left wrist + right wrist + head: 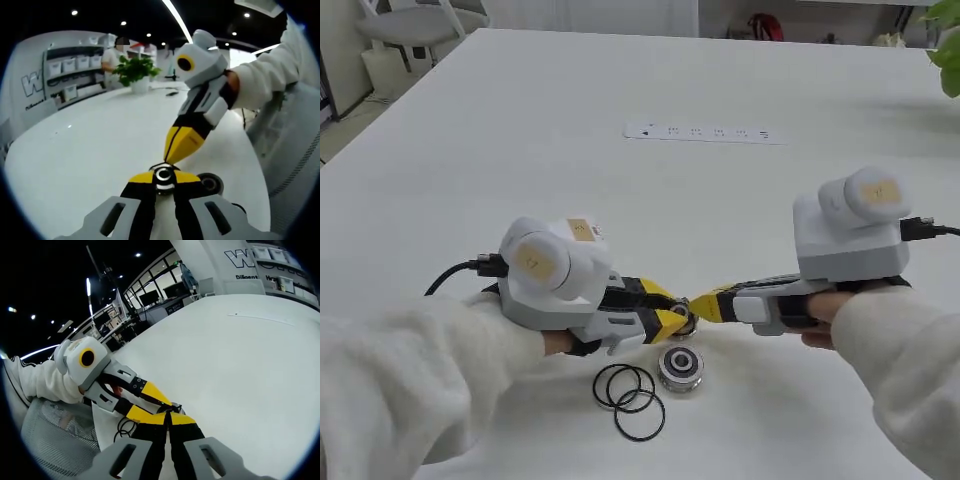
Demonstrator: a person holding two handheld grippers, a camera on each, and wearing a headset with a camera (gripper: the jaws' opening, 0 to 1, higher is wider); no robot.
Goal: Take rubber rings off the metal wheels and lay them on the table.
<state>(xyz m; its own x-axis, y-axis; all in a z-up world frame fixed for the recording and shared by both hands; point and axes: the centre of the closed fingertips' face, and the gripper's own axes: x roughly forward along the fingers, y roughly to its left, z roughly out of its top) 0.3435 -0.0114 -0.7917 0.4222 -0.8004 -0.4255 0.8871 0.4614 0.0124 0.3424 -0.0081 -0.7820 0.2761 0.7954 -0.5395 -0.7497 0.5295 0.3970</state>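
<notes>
Left tongs (672, 322) are closed on a small metal wheel (164, 176), held just above the white surface (520, 150) in front of the person. Right tongs (705, 306) come in from the opposite side, tips pinched together at the wheel's rim. In the right gripper view the jaws sit nearly touching (can't tell if a ring is caught between them). The two sets of yellow tips meet nose to nose. A second wheel (681, 366) lies flat on the surface just below the tips. It also shows in the left gripper view, right of the held one. Three black rubber rings (630, 398) lie loose and overlapping on the surface, just left of the second wheel. A power strip (705, 132) lies farther back.
</notes>
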